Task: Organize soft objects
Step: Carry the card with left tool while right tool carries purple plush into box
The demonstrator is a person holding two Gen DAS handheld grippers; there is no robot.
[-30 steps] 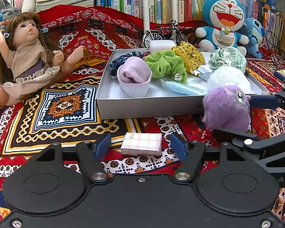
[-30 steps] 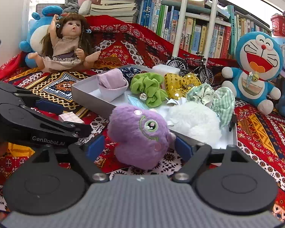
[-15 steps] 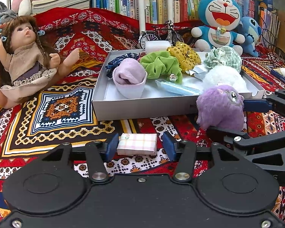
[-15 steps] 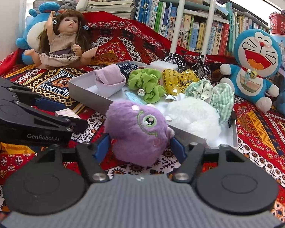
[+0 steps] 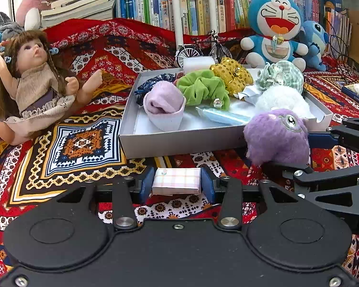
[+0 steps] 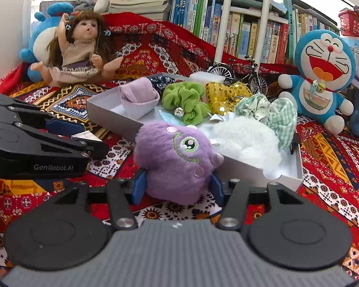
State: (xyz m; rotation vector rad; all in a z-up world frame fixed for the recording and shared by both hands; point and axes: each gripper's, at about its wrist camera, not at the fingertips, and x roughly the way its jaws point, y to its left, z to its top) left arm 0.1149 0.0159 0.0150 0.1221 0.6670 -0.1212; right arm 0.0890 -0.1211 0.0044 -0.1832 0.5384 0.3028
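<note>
The left gripper (image 5: 177, 184) is clamped on a pink checked packet (image 5: 176, 181); beside it, the right gripper (image 6: 178, 185) squeezes a purple plush toy (image 6: 177, 160).

Both views are brightly and evenly lit; daylight is blown out at the upper left, shadows beneath the jaws are soft, and edges are bent by fisheye distortion.

The left black two-finger claw (image 5: 177, 182) sits low and level over the cloth, its blue-padded fingers (image 5: 146, 183) pressed against both ends of a small pink plaid packet (image 5: 176, 181). The right black two-finger claw (image 6: 178, 186) squeezes a fuzzy purple one-eyed plush toy (image 6: 177, 160) between its blue pads, just right of the left.
</note>
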